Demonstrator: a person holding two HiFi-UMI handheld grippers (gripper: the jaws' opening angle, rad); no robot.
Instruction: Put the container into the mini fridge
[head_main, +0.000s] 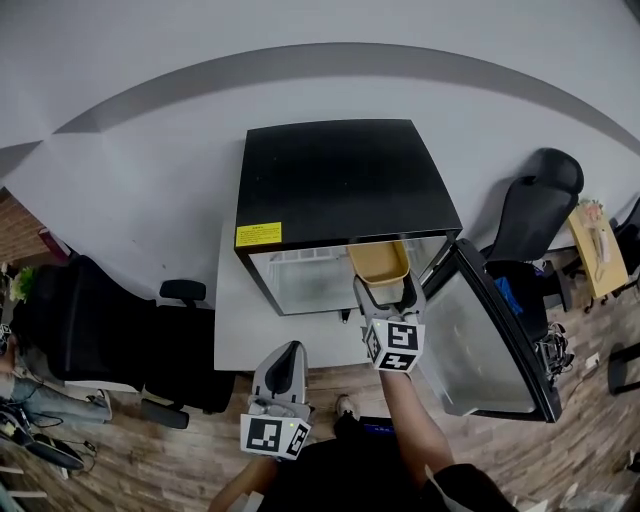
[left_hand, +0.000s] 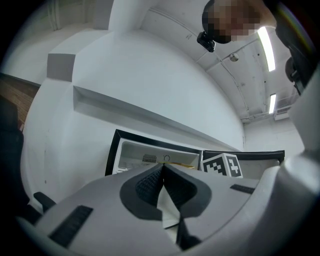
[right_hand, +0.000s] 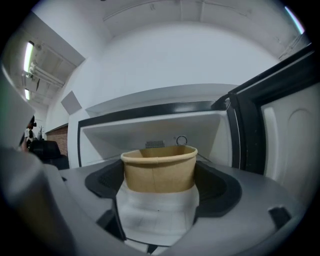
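- The right gripper (right_hand: 160, 186) has its two dark pads pressed against opposite sides of the paper container (right_hand: 159, 170), pinching it just below the rolled rim. The container is upright with its open mouth on top.
- The container is a tan paper tub with no lid on it. Whether anything is inside cannot be told from these views.
- It will likely handle as light and thin-walled, so it is easy to dent. The rim is probably its stiffest part, so a hold high on the wall, as here, looks sound, provided the squeeze stays gentle. The paper should give fair friction against the ribbed pads.
- The tub sits at the mouth of the mini fridge (head_main: 340, 180), toward the right side of the opening and not yet set down inside.
- The fridge door (head_main: 482, 340) is swung wide open to the fridge's right, leaving the white interior clear ahead of the tub.
- The left gripper (left_hand: 163, 184) has its jaws pressed together on nothing. It hangs in front of the fridge, lower and to the left of the opening, apart from the tub.
- The fridge stands on a white table (head_main: 238, 340).
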